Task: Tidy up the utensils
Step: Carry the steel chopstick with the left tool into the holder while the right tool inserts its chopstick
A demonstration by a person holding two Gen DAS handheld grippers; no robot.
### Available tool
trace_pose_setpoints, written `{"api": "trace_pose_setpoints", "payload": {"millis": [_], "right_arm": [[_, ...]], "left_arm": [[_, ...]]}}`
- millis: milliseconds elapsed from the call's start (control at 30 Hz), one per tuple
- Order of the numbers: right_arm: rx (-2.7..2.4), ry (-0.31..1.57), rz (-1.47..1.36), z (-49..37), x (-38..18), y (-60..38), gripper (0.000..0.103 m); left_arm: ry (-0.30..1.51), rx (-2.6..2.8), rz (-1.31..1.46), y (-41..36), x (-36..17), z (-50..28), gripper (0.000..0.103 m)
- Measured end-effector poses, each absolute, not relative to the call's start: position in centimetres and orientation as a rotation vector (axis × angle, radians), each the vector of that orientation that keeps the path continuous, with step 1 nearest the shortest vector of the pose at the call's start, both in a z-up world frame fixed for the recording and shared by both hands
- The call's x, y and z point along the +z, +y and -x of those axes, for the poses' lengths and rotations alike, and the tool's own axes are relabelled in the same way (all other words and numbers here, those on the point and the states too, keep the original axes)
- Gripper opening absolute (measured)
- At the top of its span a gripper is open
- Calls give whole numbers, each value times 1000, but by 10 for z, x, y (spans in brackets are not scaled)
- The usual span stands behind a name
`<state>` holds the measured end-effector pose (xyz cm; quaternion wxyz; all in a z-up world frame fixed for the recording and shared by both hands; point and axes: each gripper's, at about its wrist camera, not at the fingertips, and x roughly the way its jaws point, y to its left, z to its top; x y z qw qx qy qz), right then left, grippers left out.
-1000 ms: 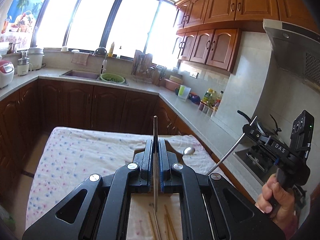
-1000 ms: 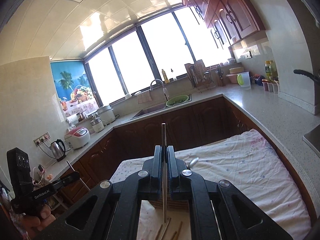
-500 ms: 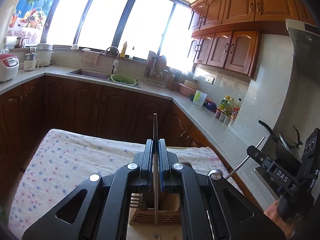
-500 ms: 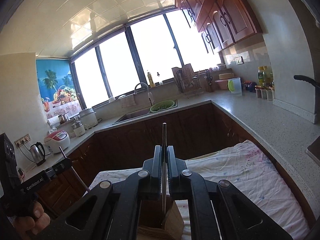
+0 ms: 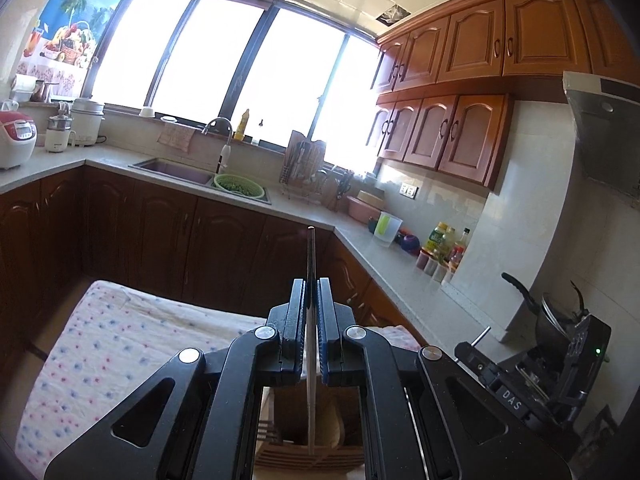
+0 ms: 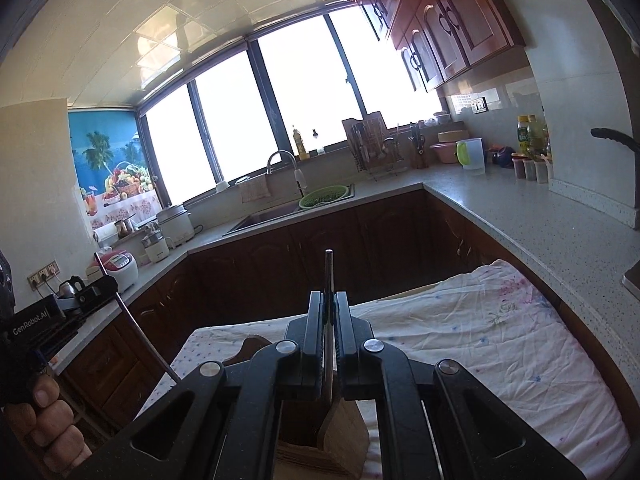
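My left gripper point(image 5: 311, 284) is shut on a thin metal stick point(image 5: 311, 256) that stands upright. Its lower end reaches down into a slatted wooden utensil holder point(image 5: 304, 456) at the bottom edge of the left wrist view. My right gripper point(image 6: 329, 296) is shut on a second thin metal stick point(image 6: 328, 272), also upright, with its lower part dropping into the wooden holder point(image 6: 344, 428). The two grippers flank the holder. The right gripper point(image 5: 466, 350) shows at the right of the left wrist view. The left gripper point(image 6: 100, 286) shows at the left of the right wrist view, held by a hand point(image 6: 48, 420).
The holder stands on a table under a floral cloth point(image 6: 480, 340). Dark cabinets and an L-shaped counter point(image 6: 540, 216) ring the table, with a sink and a green colander point(image 5: 239, 185) at the back. A wok point(image 5: 556, 316) and bottles point(image 5: 444, 240) sit on the right.
Both grippers have carried their sticks over to the wooden holder, which was out of view a second ago. The loose sticks seen lying below are no longer in view.
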<state>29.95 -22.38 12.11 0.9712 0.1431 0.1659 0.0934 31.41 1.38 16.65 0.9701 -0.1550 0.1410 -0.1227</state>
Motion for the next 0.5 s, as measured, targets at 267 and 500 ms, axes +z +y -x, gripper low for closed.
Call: {"api": "trace_pose_setpoints", "payload": {"millis": [267,500], "right_arm": [[198,389,-282,-309,99,-216,5],[200,381,-279,-305,101,-219,5]], "left_arm": [[346,-198,345,16,130,-339,4],[287,-239,398,26,153,-330,4]]}}
